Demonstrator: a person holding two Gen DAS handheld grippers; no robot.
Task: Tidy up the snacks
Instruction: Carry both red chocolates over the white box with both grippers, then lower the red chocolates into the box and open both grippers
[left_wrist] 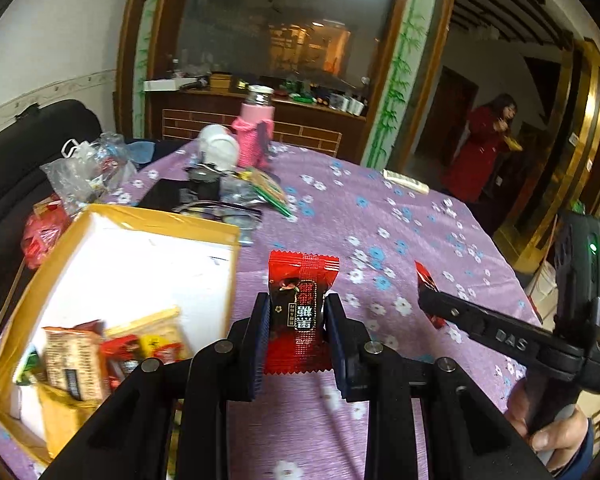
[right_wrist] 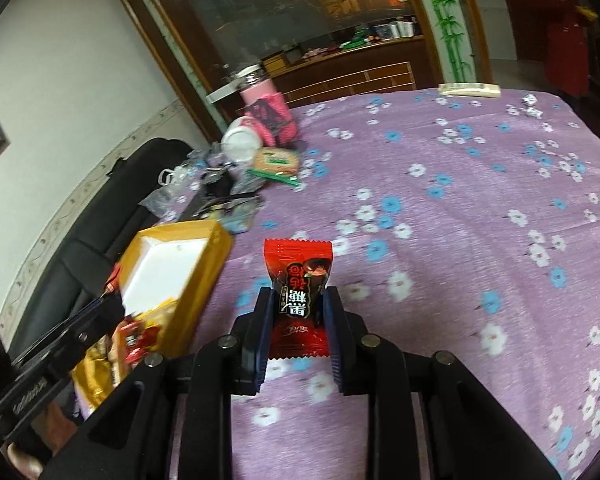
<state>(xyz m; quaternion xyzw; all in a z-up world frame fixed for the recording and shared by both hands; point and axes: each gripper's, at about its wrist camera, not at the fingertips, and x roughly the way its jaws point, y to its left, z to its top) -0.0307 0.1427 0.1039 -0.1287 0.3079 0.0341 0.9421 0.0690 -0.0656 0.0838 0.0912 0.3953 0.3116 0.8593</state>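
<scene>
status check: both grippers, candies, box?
Left gripper shut on red candy. Right gripper shut on second red candy. Yellow box open at left, part-filled. Path clear.

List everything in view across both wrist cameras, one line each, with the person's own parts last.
red candy packets: two, red and black, one gripped in each gripper.
cardboard box: one, yellow outside and white inside, on the table's left side, open.
snacks in the box: several, red, yellow and tan, at its near end.
pink bottle: one, silver cap, far side of the table.
white cup: one, beside the bottle, tipped.
plastic bags: clear, far left.
tablecloth: purple with flowers.
woman in red: one, in the doorway.
left gripper: shut on a packet.
right gripper: shut on a packet.
hand: holding the right gripper's handle.
</scene>
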